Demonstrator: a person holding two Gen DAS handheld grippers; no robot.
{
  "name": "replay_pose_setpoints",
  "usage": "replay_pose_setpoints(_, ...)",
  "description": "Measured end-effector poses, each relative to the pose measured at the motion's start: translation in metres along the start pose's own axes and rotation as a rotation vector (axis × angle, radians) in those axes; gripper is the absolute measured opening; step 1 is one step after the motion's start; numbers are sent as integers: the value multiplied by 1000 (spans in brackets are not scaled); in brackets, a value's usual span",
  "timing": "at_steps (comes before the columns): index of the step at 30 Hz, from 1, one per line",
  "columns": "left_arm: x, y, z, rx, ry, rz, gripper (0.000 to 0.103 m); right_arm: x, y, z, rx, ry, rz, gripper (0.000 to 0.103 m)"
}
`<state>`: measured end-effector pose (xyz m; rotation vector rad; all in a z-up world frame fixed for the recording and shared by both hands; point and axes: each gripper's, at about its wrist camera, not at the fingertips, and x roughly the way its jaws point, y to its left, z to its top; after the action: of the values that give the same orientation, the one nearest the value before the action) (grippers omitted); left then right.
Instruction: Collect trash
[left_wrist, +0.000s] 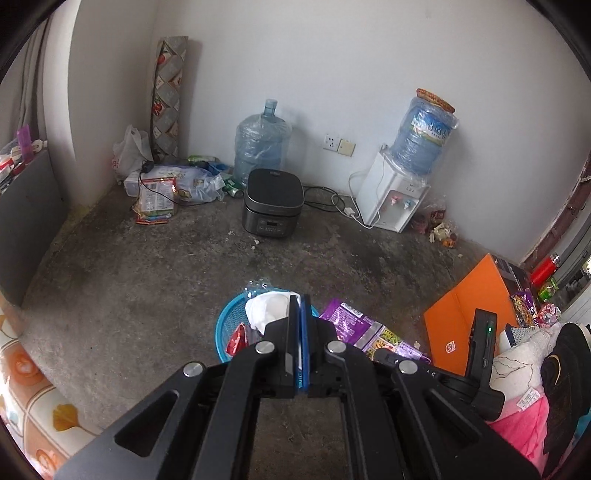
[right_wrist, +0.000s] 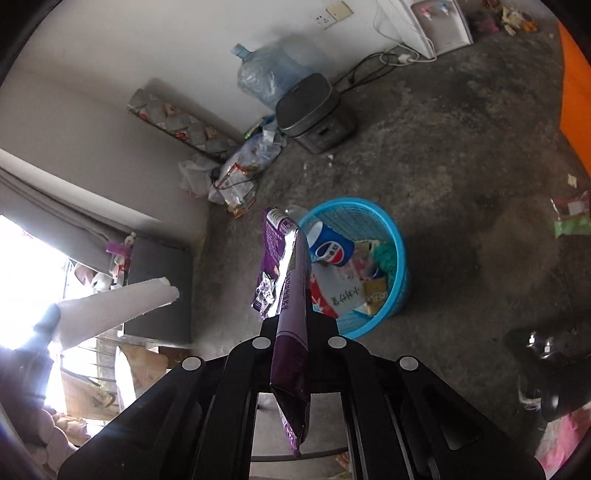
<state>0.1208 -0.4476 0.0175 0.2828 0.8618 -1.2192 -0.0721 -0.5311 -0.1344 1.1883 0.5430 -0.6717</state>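
Observation:
A round blue plastic basket (right_wrist: 397, 273) stands on the concrete floor and holds a Pepsi cup (right_wrist: 330, 248), paper and wrappers. My right gripper (right_wrist: 293, 317) is shut on a long purple snack bag (right_wrist: 291, 332) and holds it in the air just left of the basket. In the left wrist view the same basket (left_wrist: 225, 328) lies right below my left gripper (left_wrist: 300, 299), whose jaws are closed together. White crumpled paper (left_wrist: 267, 308) and a red wrapper (left_wrist: 236, 339) sit at the basket by the fingertips. The purple bag (left_wrist: 354, 325) shows to the right, with the right gripper's body (left_wrist: 480, 354) beside it.
A black rice cooker (left_wrist: 271, 201), a water jug (left_wrist: 260, 146) and a white water dispenser (left_wrist: 391, 192) stand along the far wall. Bags and wrappers (left_wrist: 159, 195) litter the left corner. An orange folder (left_wrist: 469, 317) lies at right. Loose wrappers (right_wrist: 570, 218) lie on the floor.

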Motion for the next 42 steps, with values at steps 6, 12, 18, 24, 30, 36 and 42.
replay_pose_setpoints(6,95,-7,2,-6,123,1,24,9,-15,9,39,-12,-49,2)
replay_pose_setpoints(12,129,7,-6,-75,180,5,42,17,-25,14,64,0,-70,2)
replay_pose_setpoints(18,87,21,-4,-70,142,15,42,40,-20,16,29,51,-98,5)
replay_pose_setpoints(24,-1,38,-16,-32,74,40,44,131,13,20,-250,246,-294,6)
replay_pose_setpoints(30,-92,67,-50,-30,19,160,44,240,12,3,-462,456,-529,5)
replay_pose_setpoints(36,-159,95,-91,-123,-38,273,46,294,2,-12,-560,500,-641,18)
replay_pose_setpoints(42,-201,108,-126,-215,-100,311,63,243,12,1,-541,416,-525,57)
